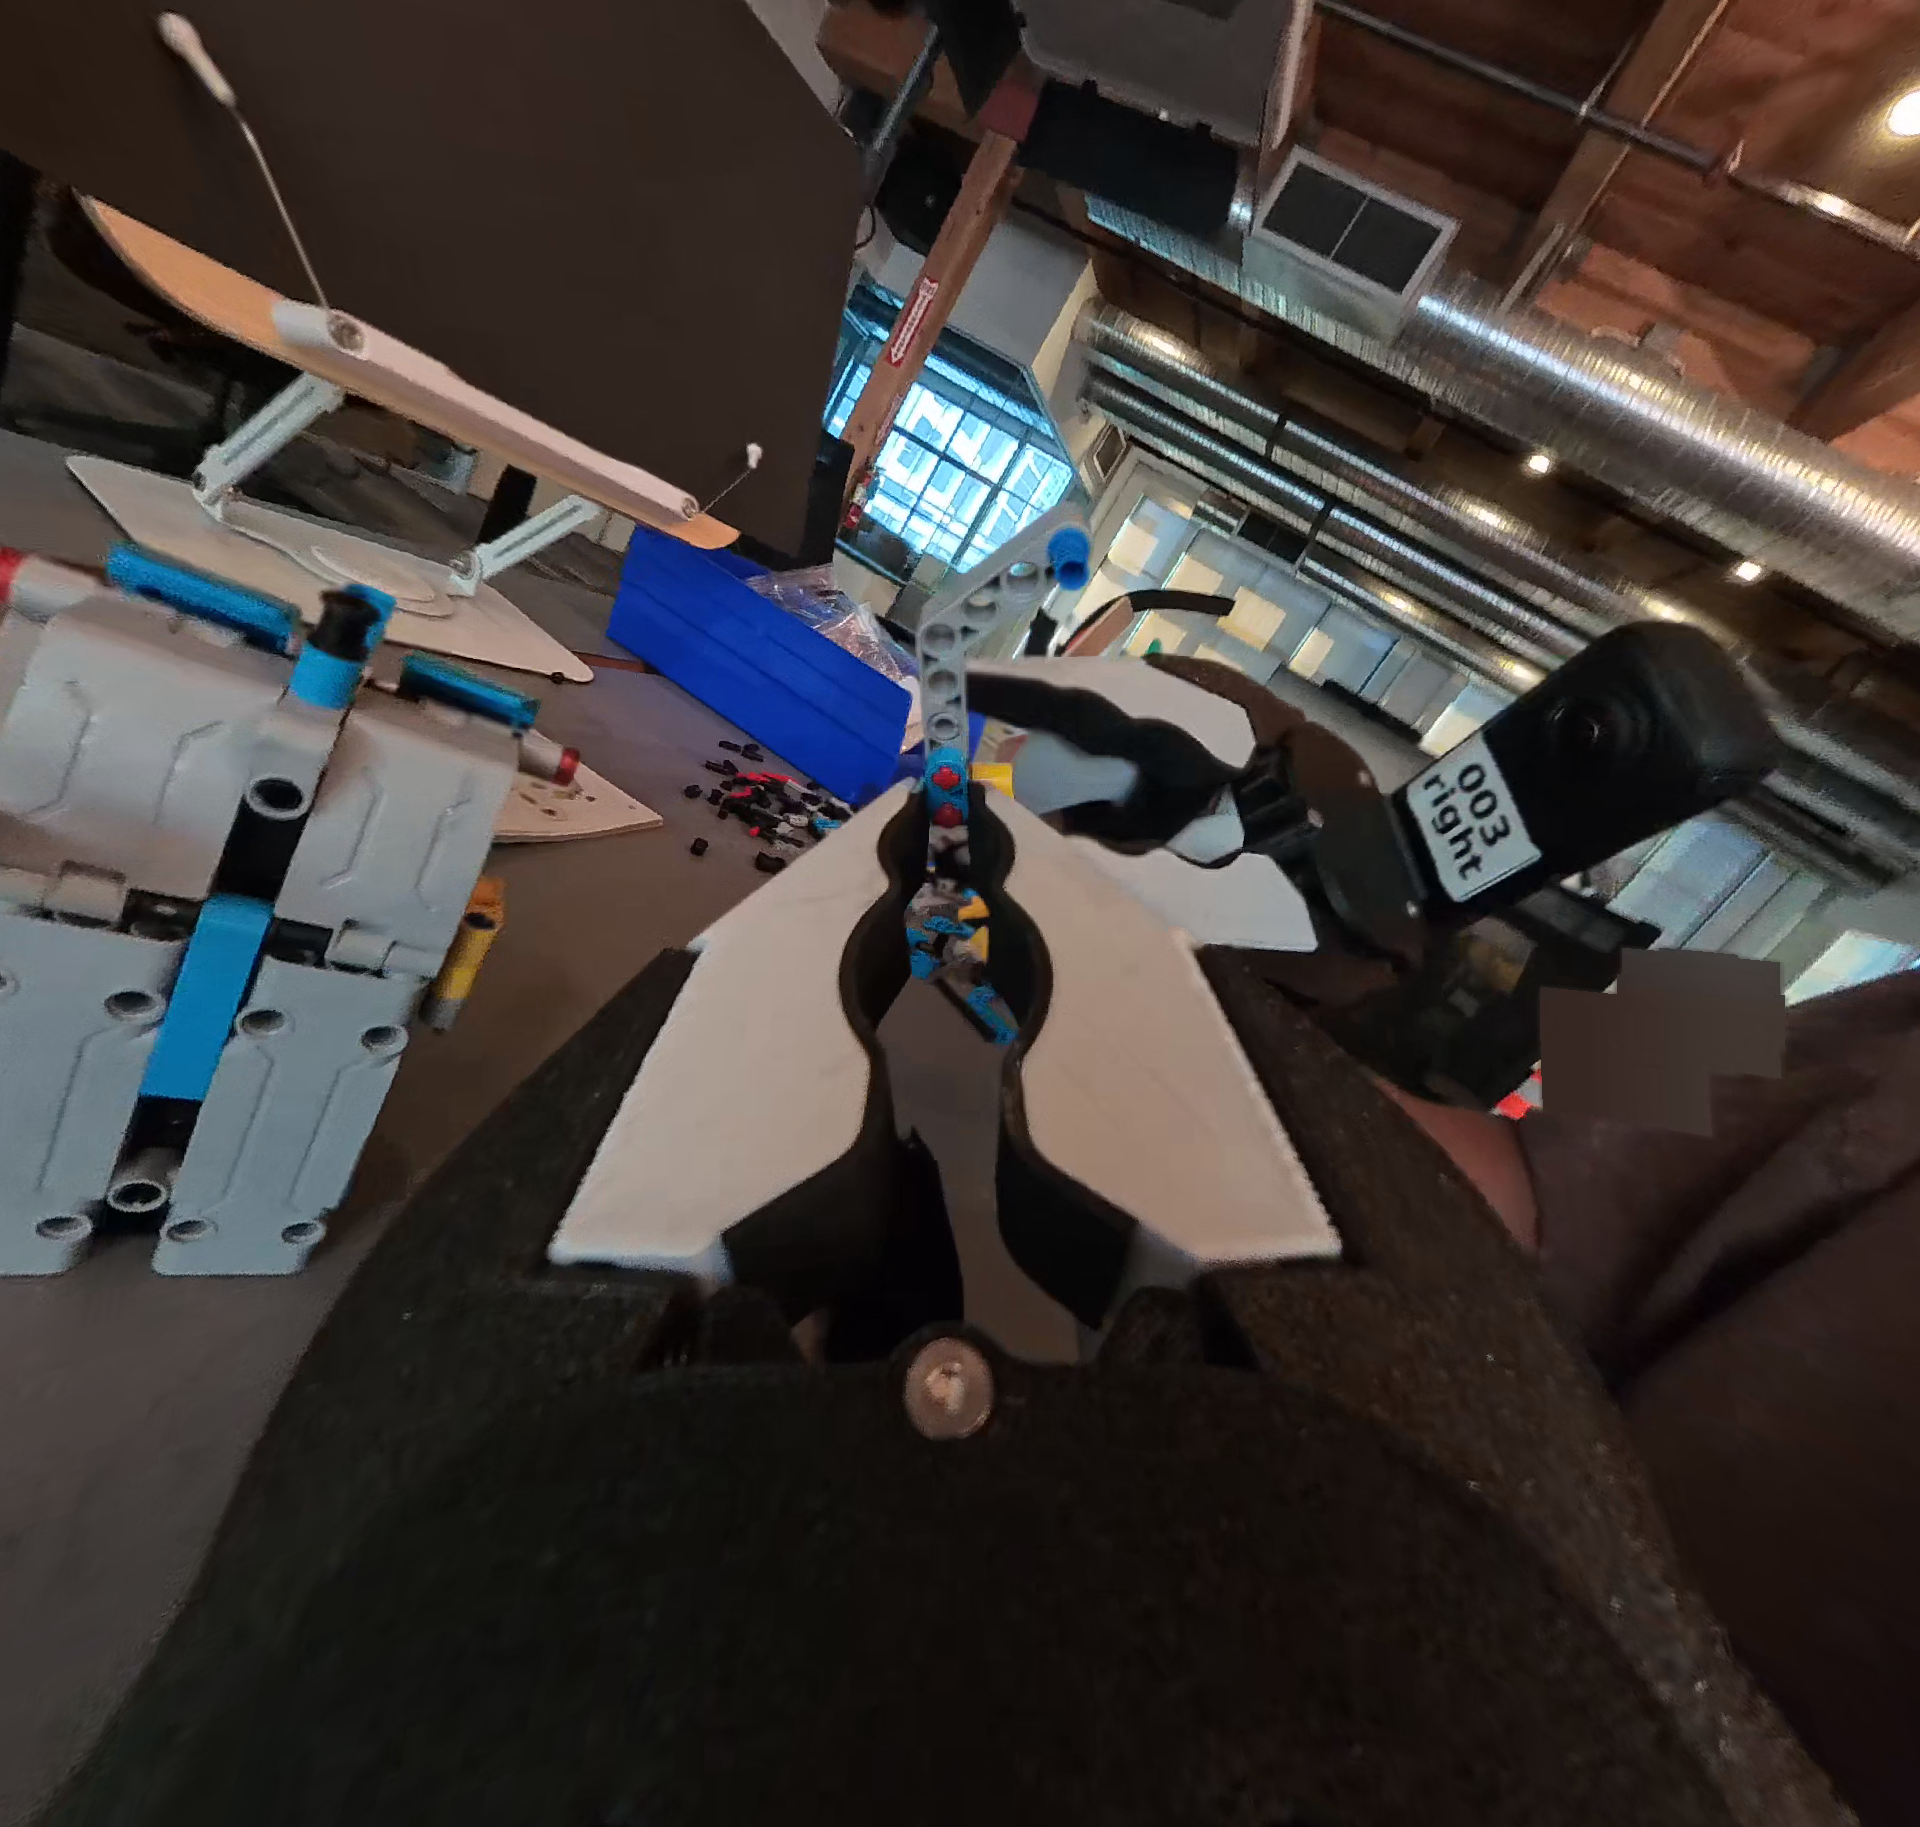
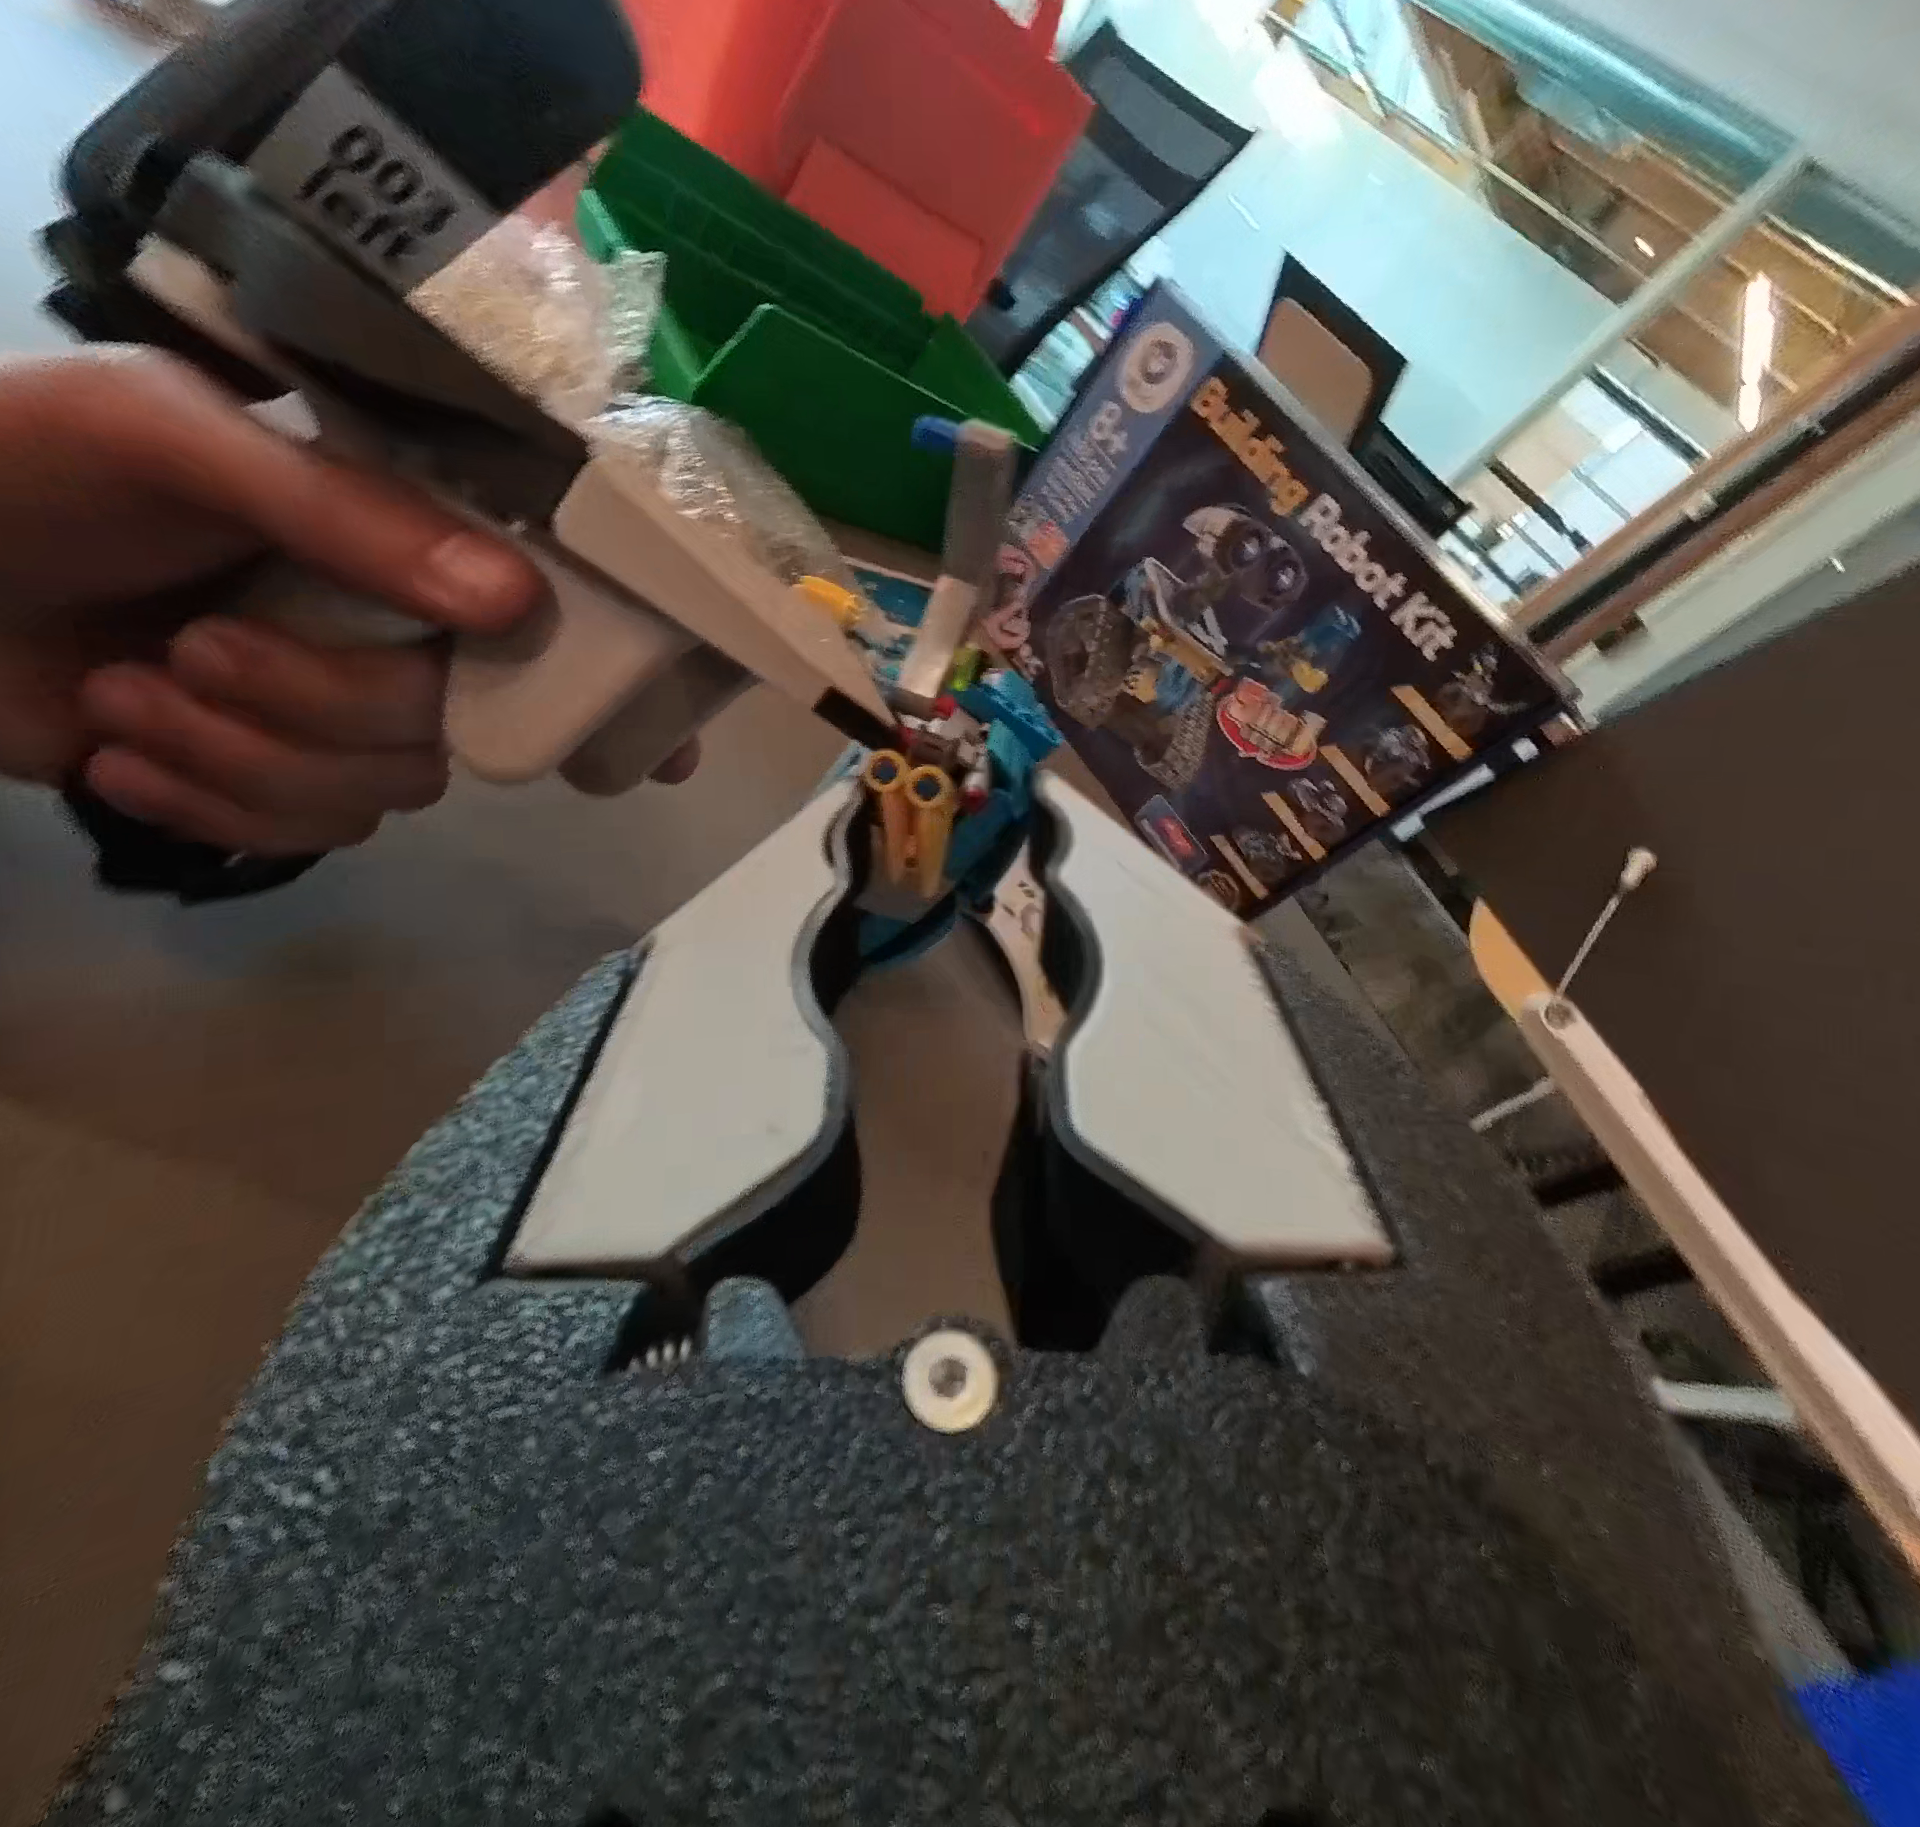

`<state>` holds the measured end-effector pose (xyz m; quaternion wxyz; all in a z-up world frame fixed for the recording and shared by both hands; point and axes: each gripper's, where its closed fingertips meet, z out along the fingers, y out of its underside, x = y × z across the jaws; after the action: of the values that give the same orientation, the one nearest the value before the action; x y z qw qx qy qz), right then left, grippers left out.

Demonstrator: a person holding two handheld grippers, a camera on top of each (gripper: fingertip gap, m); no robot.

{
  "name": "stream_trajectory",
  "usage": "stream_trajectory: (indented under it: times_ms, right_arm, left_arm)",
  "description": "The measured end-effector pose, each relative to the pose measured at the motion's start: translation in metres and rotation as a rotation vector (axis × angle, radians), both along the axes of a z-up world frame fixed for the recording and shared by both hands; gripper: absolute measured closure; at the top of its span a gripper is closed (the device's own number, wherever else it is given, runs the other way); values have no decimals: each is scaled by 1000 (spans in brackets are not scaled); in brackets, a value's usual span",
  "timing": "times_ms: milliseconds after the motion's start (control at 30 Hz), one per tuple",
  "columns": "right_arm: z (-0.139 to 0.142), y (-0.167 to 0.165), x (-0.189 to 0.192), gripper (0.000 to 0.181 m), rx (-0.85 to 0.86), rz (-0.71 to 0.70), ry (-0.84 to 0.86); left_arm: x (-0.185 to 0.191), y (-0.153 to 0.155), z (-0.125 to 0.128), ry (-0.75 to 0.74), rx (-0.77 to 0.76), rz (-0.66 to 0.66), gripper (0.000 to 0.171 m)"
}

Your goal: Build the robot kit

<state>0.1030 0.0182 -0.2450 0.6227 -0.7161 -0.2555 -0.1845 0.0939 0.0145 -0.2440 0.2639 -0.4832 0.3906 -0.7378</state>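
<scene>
A small brick assembly is held in the air by both grippers. It has a bent grey beam (image 1: 951, 676) with a blue pin (image 1: 1067, 551) on top, a blue connector with red pins (image 1: 945, 780), and yellow tubes (image 2: 909, 821). My left gripper (image 1: 948, 801) is shut on the connector at the beam's foot. In the right wrist view the left gripper (image 2: 868, 723) comes in from the left, held by a hand (image 2: 239, 614). My right gripper (image 2: 945, 821) is shut on the yellow and blue lower part. It reaches in from the right in the left wrist view (image 1: 997, 738).
A large grey and blue brick build (image 1: 208, 894) stands on the dark table at left. Behind are loose small pieces (image 1: 769, 801), a blue bin (image 1: 748, 655) and a white stand with a wooden board (image 1: 416, 395). A green bin (image 2: 810, 354), a red box (image 2: 883, 63) and a kit box (image 2: 1299, 655) stand ahead.
</scene>
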Motion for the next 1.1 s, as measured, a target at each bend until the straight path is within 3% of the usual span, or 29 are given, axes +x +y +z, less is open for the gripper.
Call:
stream_trajectory:
  times_ms: [67, 367, 433, 500, 600, 700, 767, 900, 1000, 1100]
  right_arm:
    - [-1, 4, -1, 136, -2, -26, 39]
    - [-3, 11, -11, 157, 35, -96, 9]
    - [-3, 8, -9, 166, 24, -76, -8]
    - [-3, 4, -6, 165, 10, -41, -13]
    - [-12, -4, -4, 165, -34, 36, -88]
    - [-24, -10, -6, 165, -61, 96, -215]
    - [-24, -14, -7, 165, -47, 112, -236]
    - [-30, -12, -2, 164, -127, 78, -88]
    - [-37, -6, -4, 133, -221, 29, 64]
    - [-37, -3, -3, 140, -228, -58, 109]
  left_arm:
    - [-1, 4, 1, -8, -59, -5, 165]
    - [-1, 4, 0, -11, -235, -91, 165]
    - [-2, 1, 1, -12, -227, -110, 163]
    - [-4, 0, 0, 1, -209, -122, 147]
    - [-4, -3, -1, 13, -174, -140, 145]
    - [0, -8, -9, 53, -78, -125, 163]
    - [0, -11, -11, 63, -42, -113, 164]
    - [5, -7, -14, 79, -2, -48, 165]
    - [6, 3, -14, 82, 16, 50, 165]
    - [5, 13, -16, 93, 13, 129, 165]
